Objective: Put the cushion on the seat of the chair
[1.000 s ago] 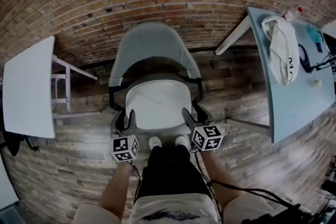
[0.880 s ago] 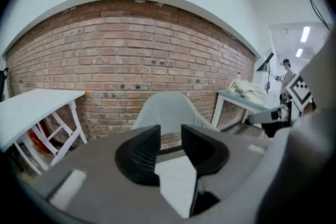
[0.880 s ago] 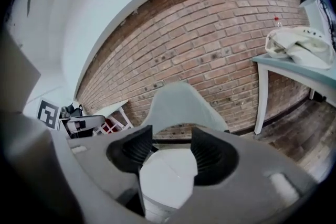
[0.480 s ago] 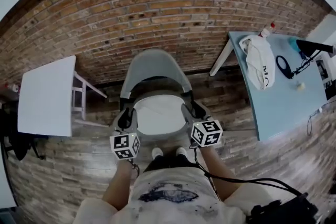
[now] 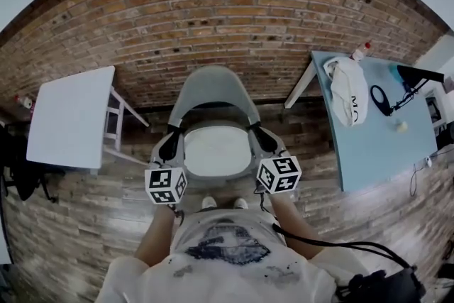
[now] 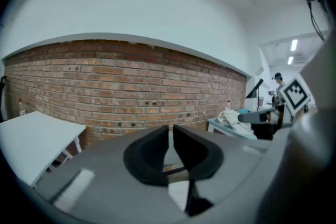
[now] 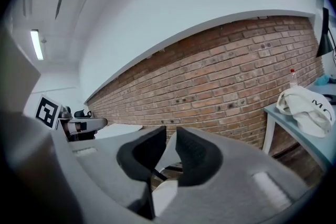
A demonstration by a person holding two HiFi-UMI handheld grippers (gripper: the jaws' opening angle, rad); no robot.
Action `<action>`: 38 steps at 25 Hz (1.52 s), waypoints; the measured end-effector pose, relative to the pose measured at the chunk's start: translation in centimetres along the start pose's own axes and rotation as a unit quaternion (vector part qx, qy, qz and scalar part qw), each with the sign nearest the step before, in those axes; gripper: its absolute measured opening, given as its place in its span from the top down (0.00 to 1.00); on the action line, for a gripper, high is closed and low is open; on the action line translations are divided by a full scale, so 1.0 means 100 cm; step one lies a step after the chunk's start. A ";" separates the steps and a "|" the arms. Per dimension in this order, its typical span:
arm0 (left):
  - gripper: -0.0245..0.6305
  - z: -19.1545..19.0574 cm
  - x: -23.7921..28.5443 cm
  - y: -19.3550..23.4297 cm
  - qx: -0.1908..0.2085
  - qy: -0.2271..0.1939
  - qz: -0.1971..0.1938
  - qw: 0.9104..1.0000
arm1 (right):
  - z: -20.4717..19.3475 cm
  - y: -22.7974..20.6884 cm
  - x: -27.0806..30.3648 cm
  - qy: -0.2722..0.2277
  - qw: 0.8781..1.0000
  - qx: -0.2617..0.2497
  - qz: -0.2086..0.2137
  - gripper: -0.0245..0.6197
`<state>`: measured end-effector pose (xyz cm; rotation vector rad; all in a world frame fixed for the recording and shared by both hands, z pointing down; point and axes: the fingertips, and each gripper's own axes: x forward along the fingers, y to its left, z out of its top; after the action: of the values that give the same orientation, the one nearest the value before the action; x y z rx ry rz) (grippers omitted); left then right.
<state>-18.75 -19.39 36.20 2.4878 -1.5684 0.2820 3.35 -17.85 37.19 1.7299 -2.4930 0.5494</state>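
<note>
A white cushion [image 5: 213, 151] lies flat on the seat of the grey-backed chair [image 5: 211, 90] against the brick wall. My left gripper [image 5: 170, 144] hangs over the chair's left armrest and my right gripper [image 5: 264, 140] over the right one, both above the cushion and apart from it. In the left gripper view the left gripper [image 6: 171, 132] has its jaws closing to a thin gap, nothing between them. In the right gripper view the right gripper [image 7: 171, 132] is closing too, with a narrow empty wedge between its jaws. A sliver of cushion [image 7: 164, 194] shows below.
A white table [image 5: 71, 113] stands at the left. A pale blue table [image 5: 376, 142] at the right carries a white bag [image 5: 351, 97], a bottle [image 5: 362, 50] and dark gear. The person's shoes [image 5: 220, 203] stand on the wooden floor before the chair. A black cable trails at lower right.
Both grippers have risen from the cushion's front edge to beside the armrests, and their jaws have narrowed. The head camera has risen too; the cushion stays on the seat.
</note>
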 end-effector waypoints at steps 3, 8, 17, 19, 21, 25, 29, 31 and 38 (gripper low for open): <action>0.97 0.004 -0.001 -0.003 -0.007 -0.002 0.001 1.000 | 0.012 0.005 0.000 -0.006 1.000 -0.010 0.000 0.95; 0.98 0.013 0.003 -0.006 -0.007 -0.008 -0.003 1.000 | 0.019 0.008 0.000 -0.008 1.000 -0.021 -0.002 0.96; 0.98 0.011 0.008 0.000 -0.012 -0.004 0.000 1.000 | 0.010 0.007 0.004 0.004 1.000 -0.020 -0.004 0.96; 0.98 0.009 0.009 -0.001 -0.013 -0.002 -0.002 1.000 | 0.010 0.007 0.005 0.005 1.000 -0.020 -0.004 0.96; 0.98 0.008 0.010 -0.002 -0.013 -0.001 -0.003 1.000 | 0.010 0.007 0.006 0.006 1.000 -0.020 -0.003 0.96; 0.98 0.007 0.012 -0.001 -0.010 0.004 -0.003 1.000 | 0.009 0.008 0.008 0.008 1.000 -0.020 0.001 0.96; 0.97 0.007 0.014 0.001 -0.012 0.006 -0.001 1.000 | 0.008 0.009 0.011 0.010 1.000 -0.019 0.002 0.96; 0.98 0.007 0.014 0.001 -0.012 0.006 -0.001 1.000 | 0.008 0.009 0.012 0.011 1.000 -0.019 0.003 0.96; 0.98 0.006 0.019 0.000 -0.012 0.009 -0.004 1.000 | 0.008 0.008 0.017 0.013 1.000 -0.016 0.006 0.96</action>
<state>-17.91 -21.14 36.11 2.4663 -1.5466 0.2822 2.14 -19.35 36.62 1.6871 -2.4824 0.5248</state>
